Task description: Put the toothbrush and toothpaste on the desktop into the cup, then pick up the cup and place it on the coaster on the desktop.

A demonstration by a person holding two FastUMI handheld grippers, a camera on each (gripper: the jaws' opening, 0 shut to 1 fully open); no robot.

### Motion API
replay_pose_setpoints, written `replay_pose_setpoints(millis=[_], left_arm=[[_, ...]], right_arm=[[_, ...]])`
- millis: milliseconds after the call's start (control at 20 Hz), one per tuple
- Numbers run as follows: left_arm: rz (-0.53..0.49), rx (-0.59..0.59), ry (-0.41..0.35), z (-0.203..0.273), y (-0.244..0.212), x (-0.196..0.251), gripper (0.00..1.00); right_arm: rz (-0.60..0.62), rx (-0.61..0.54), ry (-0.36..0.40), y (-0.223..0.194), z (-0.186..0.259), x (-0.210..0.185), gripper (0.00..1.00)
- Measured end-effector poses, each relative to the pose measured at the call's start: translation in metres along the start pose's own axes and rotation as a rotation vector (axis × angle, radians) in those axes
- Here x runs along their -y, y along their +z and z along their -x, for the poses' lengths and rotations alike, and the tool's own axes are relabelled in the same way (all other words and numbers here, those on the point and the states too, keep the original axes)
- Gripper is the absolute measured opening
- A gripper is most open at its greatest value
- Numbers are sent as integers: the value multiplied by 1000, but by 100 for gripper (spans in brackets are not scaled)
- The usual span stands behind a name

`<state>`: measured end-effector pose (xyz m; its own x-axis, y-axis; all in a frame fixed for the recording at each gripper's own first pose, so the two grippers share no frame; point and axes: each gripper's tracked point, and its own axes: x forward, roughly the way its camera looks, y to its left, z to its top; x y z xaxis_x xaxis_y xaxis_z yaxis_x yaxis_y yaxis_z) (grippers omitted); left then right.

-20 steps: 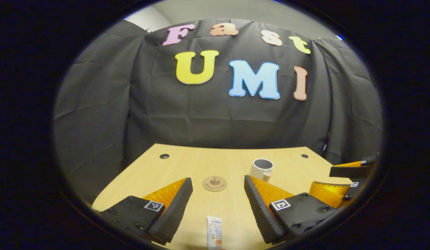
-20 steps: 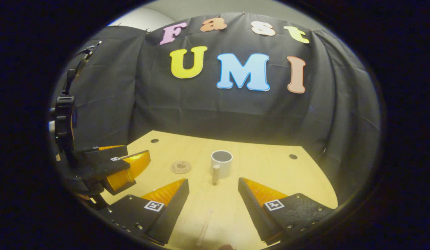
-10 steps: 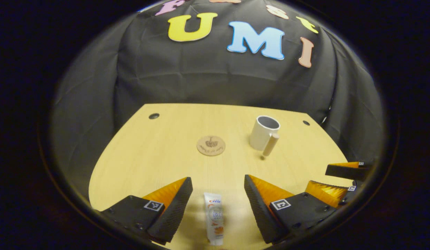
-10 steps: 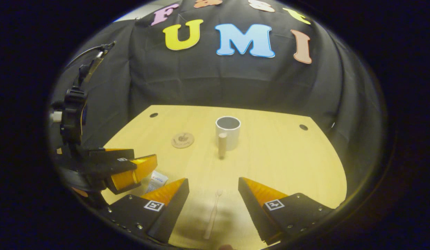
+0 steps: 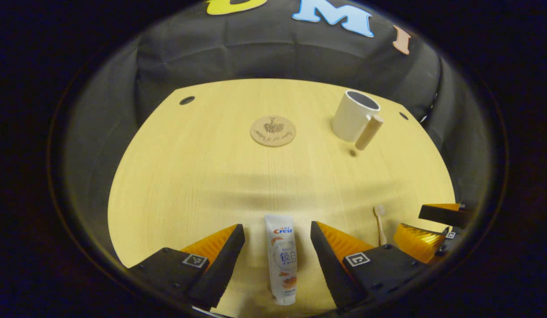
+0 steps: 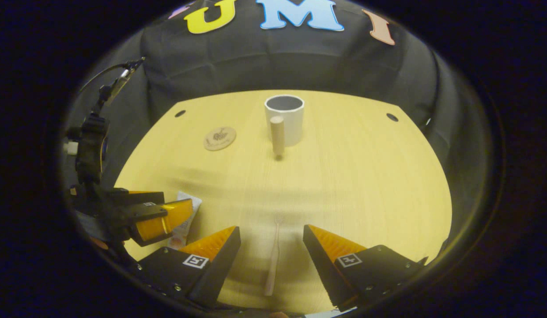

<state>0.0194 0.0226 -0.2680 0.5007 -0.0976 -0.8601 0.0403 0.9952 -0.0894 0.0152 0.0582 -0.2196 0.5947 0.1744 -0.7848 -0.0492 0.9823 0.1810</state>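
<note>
The left gripper (image 5: 277, 240), fingers spread apart, is hovering astride the toothpaste tube (image 5: 282, 258) lying on the desktop (image 5: 198, 168). The right gripper (image 6: 272, 243), likewise spread, is flanking the toothbrush (image 6: 272, 260). The white cup (image 6: 285, 115) is standing beyond, near the coaster (image 6: 219, 138).

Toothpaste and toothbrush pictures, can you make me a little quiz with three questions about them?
1. True or false: the toothpaste lies flat on the table, between the open fingers of the left gripper.
2. What lies between the open fingers of the right gripper: A, the coaster; B, the toothbrush; C, the cup?
3. Fill in: the cup stands upright with nothing seen inside it, and it is ____ the coaster, not on it.

Key
1. True. Neither finger touches the tube.
2. B. It lies flat, head pointing toward the cup.
3. Beside: the two are apart on the table.
</note>
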Motion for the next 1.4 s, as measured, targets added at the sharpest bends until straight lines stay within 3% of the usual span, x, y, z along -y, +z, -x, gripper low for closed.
replay_pose_setpoints(millis=[250, 300, 350, 600, 650, 750, 850, 900, 950, 1000, 1100, 1150, 1250, 1400], left_arm=[[-17, -138, -3, -12, -22, -6, 100], [-11, -161, -6, -12, -25, -7, 93], [-2, -180, -12, -11, -25, -7, 98], [-25, -203, 2, -11, -35, -4, 98], [-25, -208, 0, -10, -36, -3, 95], [-27, -218, 6, -9, -38, -2, 90], [-38, -224, 16, -10, -41, -4, 77], [-38, -226, 19, -9, -41, -4, 75], [-37, -227, 19, -9, -40, -5, 65], [-45, -230, 13, -9, -41, -4, 61], [-67, -238, 7, -8, -41, -4, 59], [-72, -239, 5, -8, -40, -4, 57], [-82, -243, 0, -9, -41, -4, 54], [-79, -239, -1, -8, -41, -4, 51]], right_arm=[[23, -187, -12, -34, -22, -3, 90], [30, -225, -12, -41, -23, -3, 90], [32, -253, -8, -46, -24, -4, 91], [26, -336, -5, -64, -27, -6, 91], [18, -347, 2, -64, -28, -8, 83], [15, -359, -14, -66, -30, -6, 81], [14, -380, -18, -71, -27, -5, 69], [21, -385, -32, -72, -28, -3, 64], [24, -388, -36, -71, -29, -1, 52], [32, -397, -33, -74, -28, -2, 48], [28, -387, -77, -71, -27, 5, 49], [17, -398, -52, -71, -29, 0, 14], [14, -385, -46, -68, -38, 4, 17], [-3, -387, -14, -72, -27, -2, 8]])
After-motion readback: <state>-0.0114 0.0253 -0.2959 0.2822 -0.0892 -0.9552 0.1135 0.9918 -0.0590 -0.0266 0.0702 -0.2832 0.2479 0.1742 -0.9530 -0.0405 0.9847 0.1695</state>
